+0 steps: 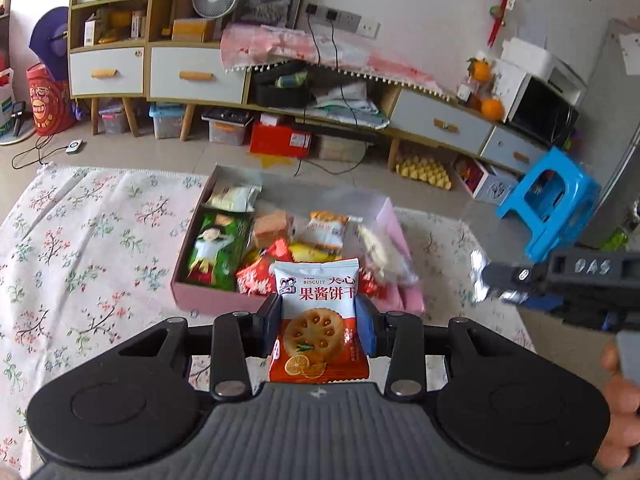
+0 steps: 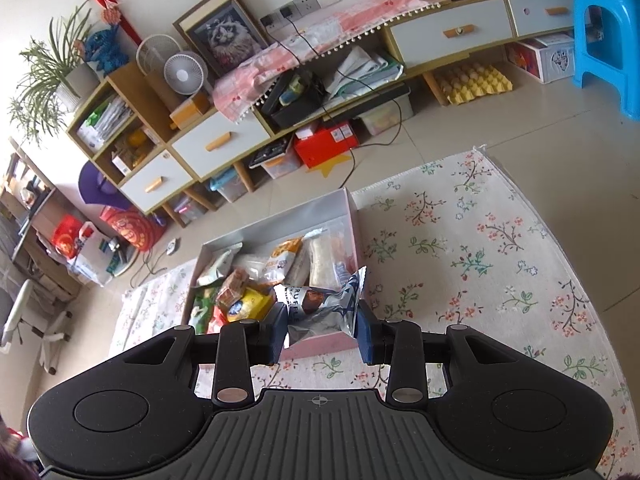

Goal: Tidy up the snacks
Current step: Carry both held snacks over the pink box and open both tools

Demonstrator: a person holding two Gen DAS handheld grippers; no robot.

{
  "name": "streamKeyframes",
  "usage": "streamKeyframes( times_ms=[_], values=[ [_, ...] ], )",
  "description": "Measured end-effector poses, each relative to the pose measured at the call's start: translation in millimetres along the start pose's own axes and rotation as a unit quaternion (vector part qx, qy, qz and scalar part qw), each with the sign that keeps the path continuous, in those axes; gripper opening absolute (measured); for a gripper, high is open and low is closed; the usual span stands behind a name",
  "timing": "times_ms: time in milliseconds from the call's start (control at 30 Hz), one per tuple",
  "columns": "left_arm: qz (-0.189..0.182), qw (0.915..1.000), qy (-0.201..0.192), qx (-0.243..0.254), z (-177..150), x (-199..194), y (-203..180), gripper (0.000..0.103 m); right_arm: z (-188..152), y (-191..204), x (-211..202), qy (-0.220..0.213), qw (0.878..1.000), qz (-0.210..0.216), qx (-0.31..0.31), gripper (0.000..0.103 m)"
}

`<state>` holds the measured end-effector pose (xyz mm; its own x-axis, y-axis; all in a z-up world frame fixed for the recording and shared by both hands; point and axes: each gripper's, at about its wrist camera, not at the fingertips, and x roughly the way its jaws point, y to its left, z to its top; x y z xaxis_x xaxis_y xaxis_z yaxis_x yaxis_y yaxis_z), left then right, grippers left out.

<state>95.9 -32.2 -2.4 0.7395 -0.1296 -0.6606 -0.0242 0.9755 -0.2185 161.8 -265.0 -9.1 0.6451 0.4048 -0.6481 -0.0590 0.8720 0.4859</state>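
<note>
Left tongs pinch an upright white-and-orange biscuit packet before the pink box of snacks. Right tongs pinch a crinkled silver truffle packet over the box's near edge.

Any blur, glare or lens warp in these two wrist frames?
Left wrist view: biscuit packet in the left gripper is sharp; the right gripper at the frame edge is motion-smeared, its silver wrapper glaring. Right wrist view: truffle wrapper is crisp with mild foil sheen. Both: strong fisheye bending of the cabinet, dark corners, even daylight.
</note>
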Motion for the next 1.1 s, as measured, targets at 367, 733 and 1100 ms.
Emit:
streamKeyframes(
  times_ms=[367,733,1100],
  values=[
    [0.023,0.9996,-0.015,-0.002,31,33,2,0.036,6,5,21,0.008,1.0,-0.02,-0.007,0.035],
    [-0.003,0.9997,-0.024,-0.005,38,47,23,0.036,10,7,52,0.025,0.999,-0.029,-0.019,0.035],
    [-0.02,0.9996,-0.018,0.004,44,69,21,0.036,13,24,78,0.031,0.999,0.009,-0.018,0.035]
  ],
)
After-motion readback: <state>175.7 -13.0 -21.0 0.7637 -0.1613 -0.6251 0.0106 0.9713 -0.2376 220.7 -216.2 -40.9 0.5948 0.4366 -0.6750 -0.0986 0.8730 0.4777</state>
